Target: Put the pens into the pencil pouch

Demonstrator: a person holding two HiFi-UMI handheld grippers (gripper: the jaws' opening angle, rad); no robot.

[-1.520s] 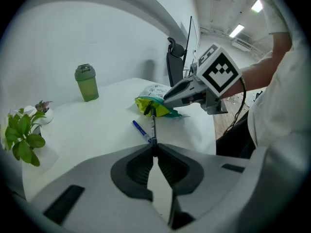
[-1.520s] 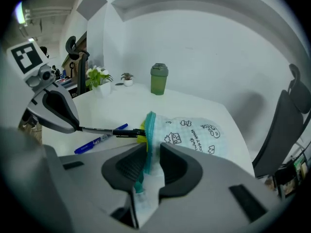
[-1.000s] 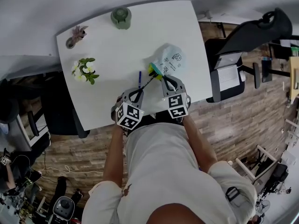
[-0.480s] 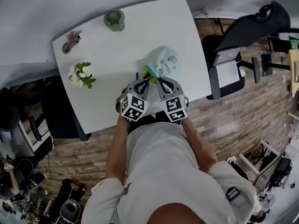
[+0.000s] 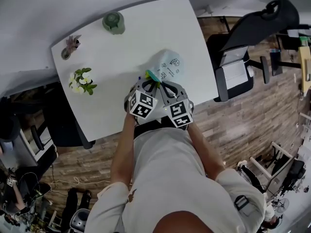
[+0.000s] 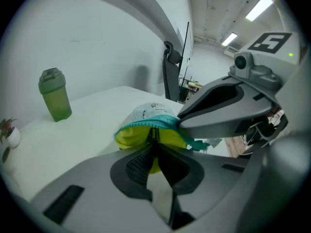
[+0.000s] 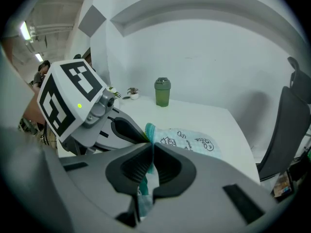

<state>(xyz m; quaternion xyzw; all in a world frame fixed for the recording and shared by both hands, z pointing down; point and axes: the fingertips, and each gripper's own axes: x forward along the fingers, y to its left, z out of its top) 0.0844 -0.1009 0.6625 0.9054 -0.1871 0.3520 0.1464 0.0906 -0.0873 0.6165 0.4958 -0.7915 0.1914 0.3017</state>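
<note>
Jaws clamp: left gripper [image 6: 154,143] slim pen [image 6: 155,131], right gripper [image 7: 151,148] soft pouch [image 7: 192,141].

Pen [image 6: 155,134] mostly hidden inside the pouch [image 6: 148,113] mouth, pouch's near end covered by left gripper [image 5: 148,81] and right gripper [image 5: 158,83], print too small to read

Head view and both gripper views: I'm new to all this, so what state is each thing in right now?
Pencil pouch: lying on the table, mouth open, yellow lining showing.
Pen: front end poked into the pouch mouth.
Left gripper: shut on the pen.
Right gripper: shut on the pouch's teal edge.
Green shaker bottle: upright, lid on.
</note>
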